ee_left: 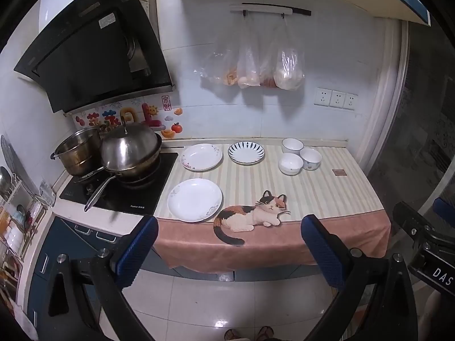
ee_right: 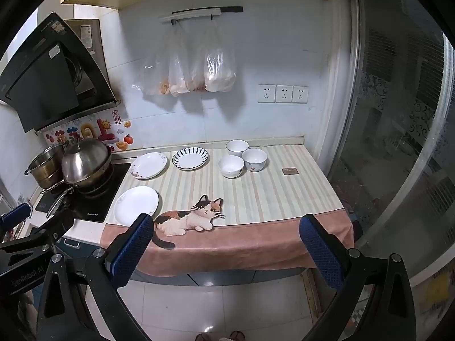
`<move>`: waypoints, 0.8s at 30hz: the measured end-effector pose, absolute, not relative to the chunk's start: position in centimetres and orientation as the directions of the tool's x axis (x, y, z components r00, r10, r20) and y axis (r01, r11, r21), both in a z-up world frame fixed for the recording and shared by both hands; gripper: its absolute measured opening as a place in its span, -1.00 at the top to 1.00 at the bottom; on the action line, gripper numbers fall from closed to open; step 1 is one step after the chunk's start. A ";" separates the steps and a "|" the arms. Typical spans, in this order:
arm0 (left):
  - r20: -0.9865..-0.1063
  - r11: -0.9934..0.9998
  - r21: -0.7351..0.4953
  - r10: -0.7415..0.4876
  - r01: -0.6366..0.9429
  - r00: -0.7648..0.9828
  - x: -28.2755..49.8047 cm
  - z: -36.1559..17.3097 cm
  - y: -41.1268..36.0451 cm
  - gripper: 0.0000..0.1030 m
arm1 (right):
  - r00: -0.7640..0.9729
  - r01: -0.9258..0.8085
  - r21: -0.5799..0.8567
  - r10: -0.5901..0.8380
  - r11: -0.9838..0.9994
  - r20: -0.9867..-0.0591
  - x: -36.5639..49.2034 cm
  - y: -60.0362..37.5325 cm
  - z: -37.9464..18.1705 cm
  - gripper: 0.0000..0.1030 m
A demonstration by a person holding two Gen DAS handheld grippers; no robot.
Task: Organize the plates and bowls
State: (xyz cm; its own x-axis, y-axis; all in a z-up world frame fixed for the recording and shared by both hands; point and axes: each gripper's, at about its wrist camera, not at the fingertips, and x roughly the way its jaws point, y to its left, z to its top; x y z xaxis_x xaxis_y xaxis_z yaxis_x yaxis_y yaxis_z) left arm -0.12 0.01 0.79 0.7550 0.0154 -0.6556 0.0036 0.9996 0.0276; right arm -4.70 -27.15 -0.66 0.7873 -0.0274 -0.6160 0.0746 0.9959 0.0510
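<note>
On the striped cloth lie three plates: a white plate (ee_left: 195,200) (ee_right: 136,205) near the front left, a flowered white plate (ee_left: 202,157) (ee_right: 148,165) behind it, and a blue-striped plate (ee_left: 246,152) (ee_right: 190,158) at the back. Three bowls stand clustered to the right: a rear bowl (ee_left: 292,145) (ee_right: 237,147), a front bowl (ee_left: 290,163) (ee_right: 231,166) and a patterned bowl (ee_left: 311,158) (ee_right: 255,159). My left gripper (ee_left: 230,251) is open and empty, held off the counter's front edge. My right gripper (ee_right: 227,248) is open and empty too, likewise in front of the counter.
A stove (ee_left: 122,190) with a lidded wok (ee_left: 129,150) and a steel pot (ee_left: 76,150) stands left of the cloth. Plastic bags (ee_left: 256,65) hang on the back wall. A glass door (ee_right: 398,142) is on the right. A small brown square (ee_right: 290,171) lies at the cloth's right.
</note>
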 end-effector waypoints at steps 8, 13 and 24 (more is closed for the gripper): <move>-0.650 0.999 0.034 0.019 0.004 0.760 -0.5 1.2 -0.5 -1.00 | 0.787 0.072 0.053 -0.024 0.996 -0.616 -5.0 -27.1 -0.7 -1.00; -0.647 0.999 0.035 0.020 0.004 0.763 -0.6 1.2 -0.4 -1.00 | 0.787 0.072 0.055 -0.023 0.996 -0.616 -4.9 -27.2 -0.7 -1.00; -0.644 0.999 0.035 0.020 0.003 0.765 -0.7 1.3 -0.5 -1.00 | 0.790 0.073 0.054 -0.025 0.996 -0.612 -5.1 -27.2 -0.8 -1.00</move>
